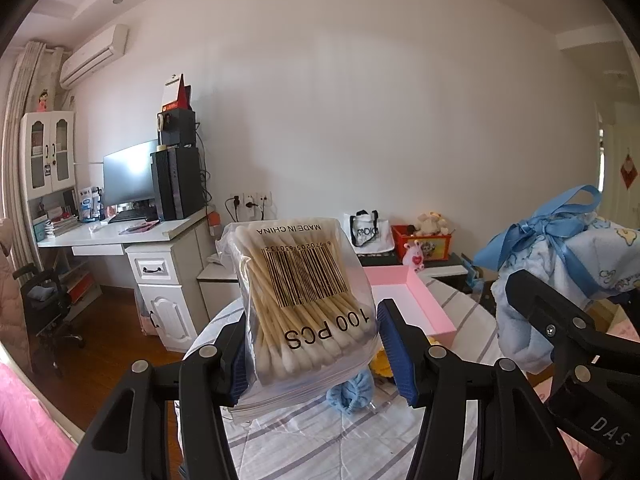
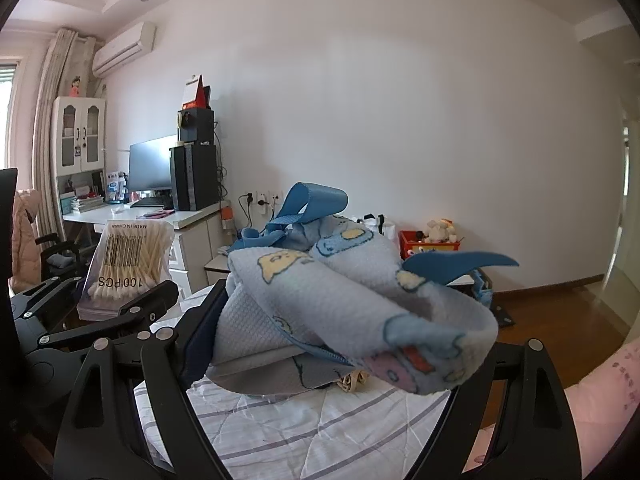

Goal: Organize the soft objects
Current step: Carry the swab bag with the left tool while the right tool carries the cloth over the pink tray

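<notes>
Soft objects are mid-sort: both are lifted above the striped cloth-covered table [image 1: 320, 440]. The left gripper [image 1: 310, 344] pinches a clear bag of cotton swabs [image 1: 308, 300]; the right gripper [image 2: 340, 344], spread wide, clamps a ribbon-tied blue blanket bundle [image 2: 320, 304]. The pink tray [image 1: 416, 300] at the table's far edge looks empty. A blue scrunchie [image 1: 352, 394] lies on the table, so nothing appears placed yet.

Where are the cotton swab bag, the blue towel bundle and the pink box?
cotton swab bag [image 1: 306, 292], left wrist view, barcode.
blue towel bundle [image 2: 320, 300], right wrist view, rolled cloth.
pink box [image 1: 430, 304], left wrist view, right wall.
</notes>
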Motion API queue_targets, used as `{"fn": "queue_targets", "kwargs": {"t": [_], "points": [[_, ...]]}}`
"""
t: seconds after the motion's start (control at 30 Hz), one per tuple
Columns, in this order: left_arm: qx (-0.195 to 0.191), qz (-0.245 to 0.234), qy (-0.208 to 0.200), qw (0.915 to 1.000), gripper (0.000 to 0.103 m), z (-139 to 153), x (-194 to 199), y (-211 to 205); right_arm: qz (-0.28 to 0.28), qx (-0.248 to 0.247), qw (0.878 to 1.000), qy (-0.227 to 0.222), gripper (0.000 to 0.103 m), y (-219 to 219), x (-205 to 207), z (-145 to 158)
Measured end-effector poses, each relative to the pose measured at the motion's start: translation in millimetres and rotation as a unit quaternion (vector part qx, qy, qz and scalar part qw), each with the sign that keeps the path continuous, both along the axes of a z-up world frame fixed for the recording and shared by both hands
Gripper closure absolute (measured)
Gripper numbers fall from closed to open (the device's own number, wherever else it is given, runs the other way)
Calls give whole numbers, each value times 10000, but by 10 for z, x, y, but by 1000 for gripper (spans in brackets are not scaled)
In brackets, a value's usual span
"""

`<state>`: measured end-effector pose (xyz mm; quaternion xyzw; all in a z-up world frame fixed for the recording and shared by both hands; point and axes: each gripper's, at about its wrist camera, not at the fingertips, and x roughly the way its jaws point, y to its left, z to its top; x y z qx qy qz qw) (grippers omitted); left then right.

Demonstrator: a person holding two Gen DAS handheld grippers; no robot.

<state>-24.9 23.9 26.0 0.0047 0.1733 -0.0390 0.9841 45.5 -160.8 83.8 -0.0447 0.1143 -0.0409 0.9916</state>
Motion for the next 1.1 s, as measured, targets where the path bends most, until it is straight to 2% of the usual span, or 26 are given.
{"fn": "queue_targets", "kwargs": {"t": [0.27,0.47,0.77,1.1], "points": [[39,-31,171,9998,50,-16,104,-7,-71,44,9998,194,20,-13,151,-30],[91,-62,469,9988,50,-99,341,-21,-142,130,9986,495,20,-55,411,-172],[189,-22,1205,9925,50,-332,949,-81,-252,200,9926,1170,20,-194,1004,-521],[252,50,1564,9874,50,-301,1698,-178,-410,285,9871,1520,20,-382,1580,-672]]}}
